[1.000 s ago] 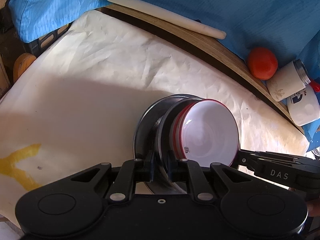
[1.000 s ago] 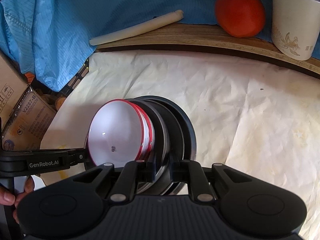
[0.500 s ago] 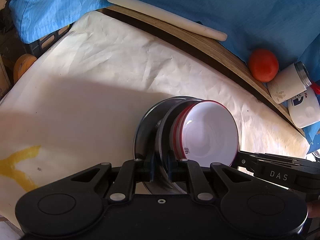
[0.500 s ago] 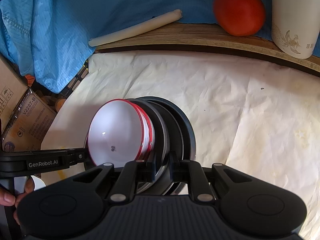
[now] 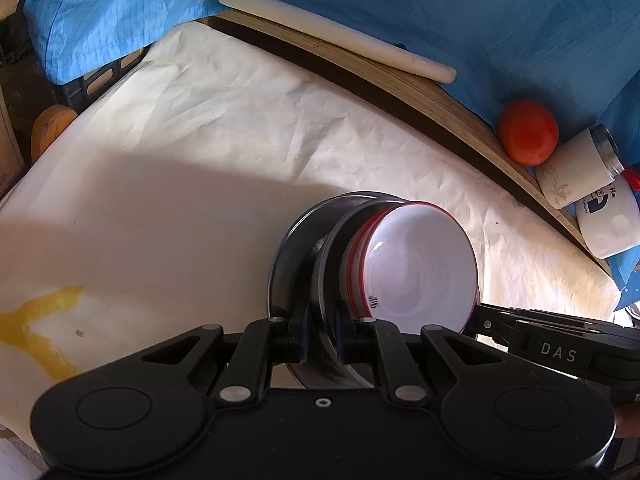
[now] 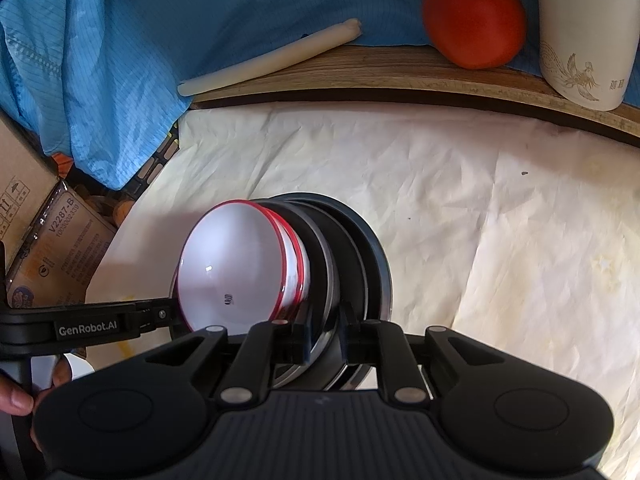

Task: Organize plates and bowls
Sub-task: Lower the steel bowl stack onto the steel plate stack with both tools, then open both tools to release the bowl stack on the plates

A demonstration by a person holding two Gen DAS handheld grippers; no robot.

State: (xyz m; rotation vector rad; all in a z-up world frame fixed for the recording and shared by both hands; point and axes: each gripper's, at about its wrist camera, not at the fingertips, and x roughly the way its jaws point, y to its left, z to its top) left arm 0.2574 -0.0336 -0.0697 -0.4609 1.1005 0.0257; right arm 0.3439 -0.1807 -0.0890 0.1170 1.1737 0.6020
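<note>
Our left gripper [image 5: 322, 332] is clamped on a steel plate's rim [image 5: 320, 264], and our right gripper [image 6: 325, 334] likewise, pinching the stack [image 6: 312, 264] from opposite sides above the paper-covered table [image 6: 460, 200] (red-rimmed bowls [image 6: 230, 264] nested on top). We should keep both hands level so nothing slides.

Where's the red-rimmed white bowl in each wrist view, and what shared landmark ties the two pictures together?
Left wrist: red-rimmed white bowl sits lower centre-right, nested in the metal plates, just above the left gripper.
Right wrist: same bowl sits lower centre-left, left of the plates, above the right gripper.
Shared landmark: the orange-red round fruit on the wooden ledge, upper right in both.
</note>
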